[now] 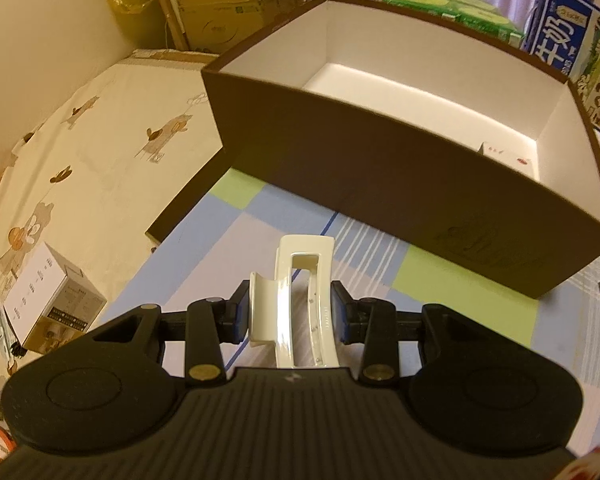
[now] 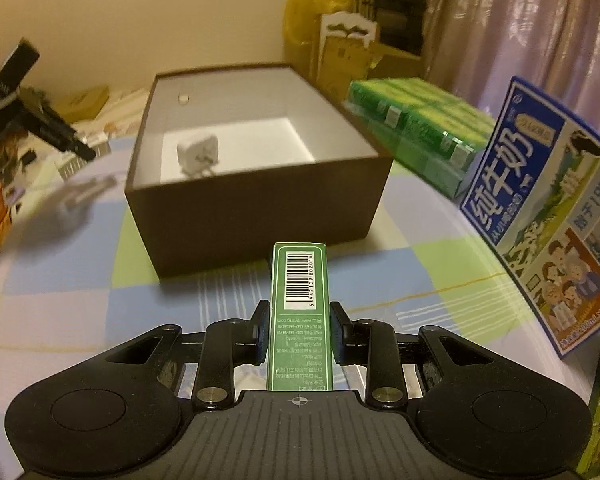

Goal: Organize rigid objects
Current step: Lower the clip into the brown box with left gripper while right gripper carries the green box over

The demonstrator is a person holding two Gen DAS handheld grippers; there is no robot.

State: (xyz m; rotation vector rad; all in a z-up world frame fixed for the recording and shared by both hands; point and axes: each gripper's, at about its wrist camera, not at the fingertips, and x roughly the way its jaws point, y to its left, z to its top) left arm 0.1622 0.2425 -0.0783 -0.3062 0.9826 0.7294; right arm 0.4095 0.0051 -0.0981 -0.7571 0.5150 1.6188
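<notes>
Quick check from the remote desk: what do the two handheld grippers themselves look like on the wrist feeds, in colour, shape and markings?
Both look alike. The left gripper and right gripper are matte black, with a ribbed grey centre plate bearing a small crosshair mark, two rounded lobes with circular insets, and linkage arms pinned with brass-coloured rivets. The left fingers show blue pad edges. No cables or sleeves are visible.

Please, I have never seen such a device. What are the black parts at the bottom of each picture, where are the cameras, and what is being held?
No robot here: a person holds a two-finger gripper in each hand, and a wide-angle camera on each looks forward along its fingers. In the left-hand view, the left gripper is shut on a cream hair clip. In the right-hand view, the right gripper is shut on a green carton. Ahead, on a checked cloth, stands an open brown box with a small white plug inside. A milk carton stands to its right.
</notes>
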